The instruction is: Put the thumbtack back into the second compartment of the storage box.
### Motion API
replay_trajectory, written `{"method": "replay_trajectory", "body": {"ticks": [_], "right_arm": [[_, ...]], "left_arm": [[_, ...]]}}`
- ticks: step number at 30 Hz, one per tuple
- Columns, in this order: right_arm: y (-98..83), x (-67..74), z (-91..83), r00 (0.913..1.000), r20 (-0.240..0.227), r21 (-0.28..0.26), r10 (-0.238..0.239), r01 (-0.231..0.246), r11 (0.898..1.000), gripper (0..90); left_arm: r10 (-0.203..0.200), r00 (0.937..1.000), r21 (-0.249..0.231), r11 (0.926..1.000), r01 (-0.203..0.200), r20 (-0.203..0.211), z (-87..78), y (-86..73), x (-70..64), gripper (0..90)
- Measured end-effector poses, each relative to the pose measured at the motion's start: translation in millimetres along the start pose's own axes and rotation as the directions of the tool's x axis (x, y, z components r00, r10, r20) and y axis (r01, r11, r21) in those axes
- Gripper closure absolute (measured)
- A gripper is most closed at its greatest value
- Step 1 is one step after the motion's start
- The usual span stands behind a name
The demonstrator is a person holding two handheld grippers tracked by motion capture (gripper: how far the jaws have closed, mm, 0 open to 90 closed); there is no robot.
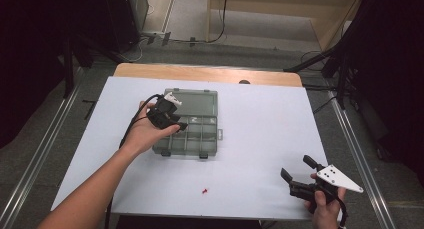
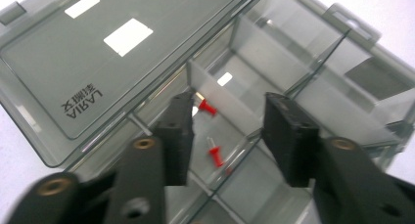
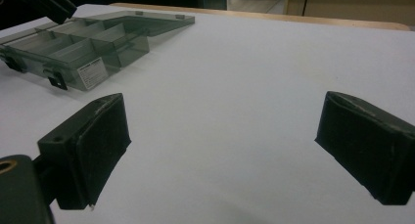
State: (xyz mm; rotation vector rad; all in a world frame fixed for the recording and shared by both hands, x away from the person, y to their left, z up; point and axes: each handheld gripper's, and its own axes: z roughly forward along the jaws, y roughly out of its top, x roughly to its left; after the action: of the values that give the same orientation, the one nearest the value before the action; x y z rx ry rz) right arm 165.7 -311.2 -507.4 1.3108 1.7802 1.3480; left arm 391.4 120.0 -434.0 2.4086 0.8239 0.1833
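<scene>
A clear grey compartment box [image 1: 210,139] lies open on the white table, its lid [image 2: 98,53] flat behind it. My left gripper [image 1: 179,125] hovers over the box's left compartments. In the left gripper view its jaws [image 2: 230,111] stand apart with nothing pressed between them. Below them two red pushpins [image 2: 207,107] [image 2: 216,156] lie in one compartment. Another red pushpin [image 1: 204,191] lies on the table near the front edge. My right gripper [image 1: 296,167] is held at the front right, open, and its jaws [image 3: 222,131] frame bare table. The box [image 3: 88,48] is far to its left.
The white sheet [image 1: 260,119] covers the wooden table [image 1: 210,73]. Black stands and cables flank the table on both sides. A cable trails from the left gripper along the person's forearm [image 1: 100,189].
</scene>
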Motion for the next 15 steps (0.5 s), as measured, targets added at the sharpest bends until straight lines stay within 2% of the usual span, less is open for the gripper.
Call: {"method": "replay_trajectory", "body": {"ticks": [5,10,15], "right_arm": [[0.0,0.2,0.1,1.0,0.0,0.001,0.001,-0.001,1.0,5.4],[0.1,0.4,0.5,1.0,-0.003,-0.001,0.001,-0.001,1.0,5.4],[-0.1,0.0,0.6,1.0,-0.004,0.0,-0.002,0.002,1.0,5.4]], "left_arm": [[0.015,0.9986,-0.013,0.9998,-0.015,0.051,-4.5,0.7,-11.0,37.6],[0.05,0.9956,-0.019,0.9986,-0.049,0.079,-9.1,1.8,-25.8,25.6],[0.055,0.9926,-0.016,0.9985,-0.053,0.109,-11.7,2.5,-37.1,16.5]]}}
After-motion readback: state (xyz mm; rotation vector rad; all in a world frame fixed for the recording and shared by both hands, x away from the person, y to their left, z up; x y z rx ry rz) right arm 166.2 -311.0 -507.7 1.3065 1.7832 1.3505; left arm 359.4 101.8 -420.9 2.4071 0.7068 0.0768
